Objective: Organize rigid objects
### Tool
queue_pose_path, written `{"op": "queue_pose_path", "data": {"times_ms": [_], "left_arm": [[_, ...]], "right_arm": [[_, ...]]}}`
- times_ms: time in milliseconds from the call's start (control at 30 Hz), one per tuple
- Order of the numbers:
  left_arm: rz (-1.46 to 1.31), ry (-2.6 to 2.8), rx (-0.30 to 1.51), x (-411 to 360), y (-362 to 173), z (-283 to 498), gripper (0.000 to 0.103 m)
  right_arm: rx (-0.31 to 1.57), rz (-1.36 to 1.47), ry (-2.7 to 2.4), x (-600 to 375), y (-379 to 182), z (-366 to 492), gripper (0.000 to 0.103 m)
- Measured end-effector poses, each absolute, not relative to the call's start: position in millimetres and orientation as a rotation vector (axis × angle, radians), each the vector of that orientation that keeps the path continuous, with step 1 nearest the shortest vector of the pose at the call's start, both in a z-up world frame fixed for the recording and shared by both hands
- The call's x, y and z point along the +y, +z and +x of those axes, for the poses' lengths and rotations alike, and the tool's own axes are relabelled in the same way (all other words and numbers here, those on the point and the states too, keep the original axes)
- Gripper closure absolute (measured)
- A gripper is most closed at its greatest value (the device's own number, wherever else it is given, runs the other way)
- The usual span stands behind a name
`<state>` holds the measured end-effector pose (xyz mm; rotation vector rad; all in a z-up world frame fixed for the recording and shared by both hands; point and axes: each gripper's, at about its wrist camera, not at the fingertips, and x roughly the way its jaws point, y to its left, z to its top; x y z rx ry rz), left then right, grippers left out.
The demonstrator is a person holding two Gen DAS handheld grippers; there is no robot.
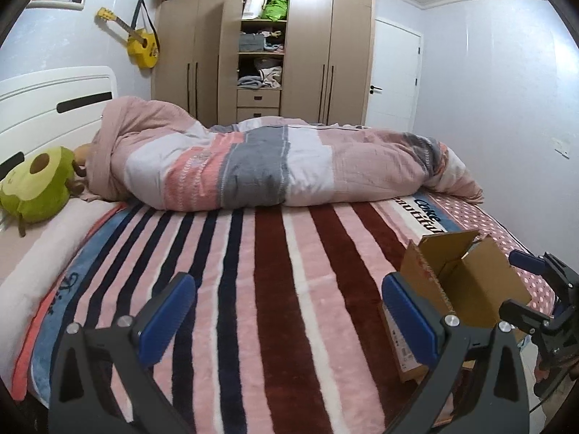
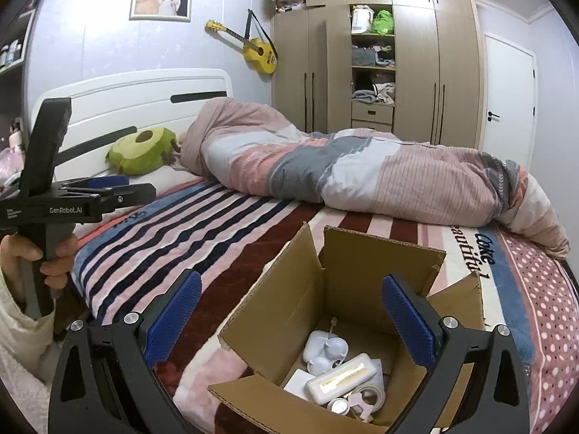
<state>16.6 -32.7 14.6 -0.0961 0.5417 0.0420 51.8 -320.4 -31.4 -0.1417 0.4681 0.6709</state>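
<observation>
On the striped bed, near its foot, an open cardboard box holds several small white items. Right gripper hangs over it, fingers spread wide, holding nothing. Left gripper, just beside the box, is likewise wide apart and empty.

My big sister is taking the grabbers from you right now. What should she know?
Left gripper: open, holding nothing, over the striped blanket.
Right gripper: open, holding nothing, above the open brown cardboard box.
Already in the box: a white rectangular case, rounded white plastic pieces and a few smaller bits.
No other loose items show on the bed. What is left: check out of view, perhaps close the flaps.
</observation>
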Motion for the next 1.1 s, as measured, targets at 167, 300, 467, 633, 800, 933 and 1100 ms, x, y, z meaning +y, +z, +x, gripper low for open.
{"op": "queue_pose_path", "data": {"times_ms": [167,300,467,633,800,933,1100], "left_arm": [[-0.1,0.053,0.537,-31.2,13.8,15.0,0.0],[-0.096,0.058,0.536,-30.3,14.0,13.8,0.0],[-0.097,0.06,0.538,-29.8,12.9,12.6,0.0],[-0.098,0.059,0.541,-29.2,11.6,12.2,0.0],[-0.099,0.059,0.542,-27.5,10.7,11.9,0.0],[-0.098,0.058,0.543,-27.0,10.2,11.7,0.0],[-0.098,0.057,0.542,-26.9,10.8,12.0,0.0]], "right_arm": [[0.466,-0.135,0.672,-320.1,-30.8,52.2,0.003],[0.466,-0.135,0.672,-319.7,-30.1,51.6,0.003],[0.465,-0.135,0.67,-319.1,-30.0,51.2,0.003],[0.466,-0.135,0.669,-318.6,-30.0,51.3,0.003],[0.466,-0.136,0.671,-319.0,-29.9,51.8,0.003],[0.466,-0.136,0.672,-319.5,-29.7,52.2,0.003],[0.465,-0.134,0.671,-319.9,-29.5,52.7,0.003]]}}
